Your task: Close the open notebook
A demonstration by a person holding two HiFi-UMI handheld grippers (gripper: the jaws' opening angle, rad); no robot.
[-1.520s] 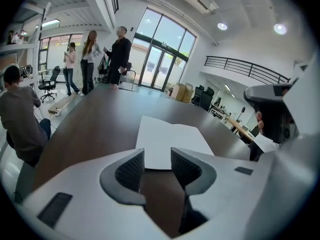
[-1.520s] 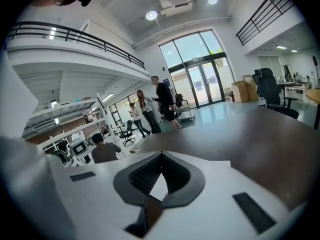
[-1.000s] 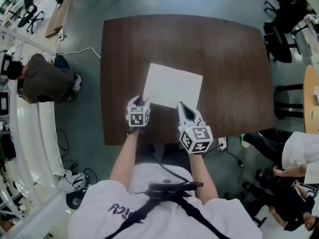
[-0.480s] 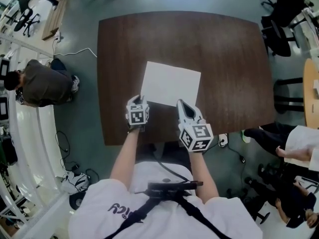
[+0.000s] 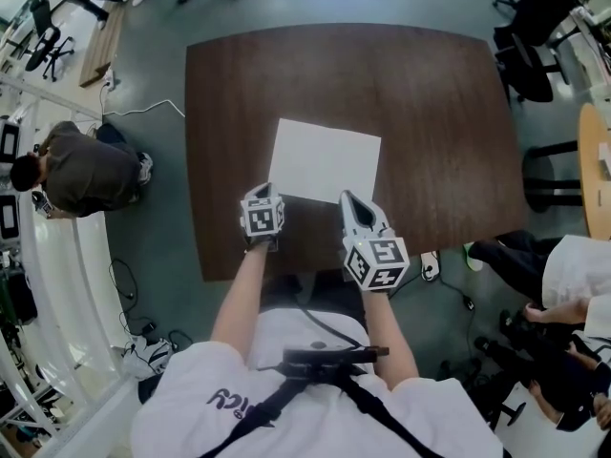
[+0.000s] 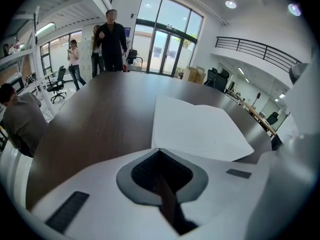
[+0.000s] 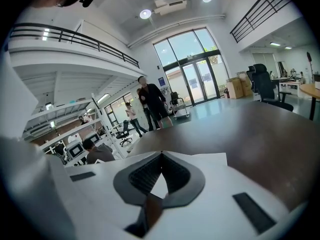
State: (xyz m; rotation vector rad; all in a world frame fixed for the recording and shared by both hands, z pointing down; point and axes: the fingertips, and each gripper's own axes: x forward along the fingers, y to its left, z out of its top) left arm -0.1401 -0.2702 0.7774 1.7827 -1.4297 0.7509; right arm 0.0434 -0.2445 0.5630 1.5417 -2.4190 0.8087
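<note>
The notebook (image 5: 325,160) lies flat on the dark brown table (image 5: 430,93) as a white rectangle with its pages showing. My left gripper (image 5: 268,192) is at its near left corner, pointing steeply down, and is shut. In the left gripper view the gripper's tips (image 6: 159,149) meet just short of the white page (image 6: 200,126), with nothing between them. My right gripper (image 5: 347,199) is shut at the near right edge. In the right gripper view its tips (image 7: 161,153) are closed over the white sheet (image 7: 212,159), which they do not hold.
A seated person (image 5: 86,170) is on the floor left of the table. Black office chairs (image 5: 535,27) and a round wooden table (image 5: 594,189) stand to the right. A person in white (image 5: 573,275) is at the near right. Two people (image 6: 112,39) stand beyond the table's far end.
The left gripper's jaws look drawn closer together than a second ago. Neither hand has shifted, and the notebook lies as before.
</note>
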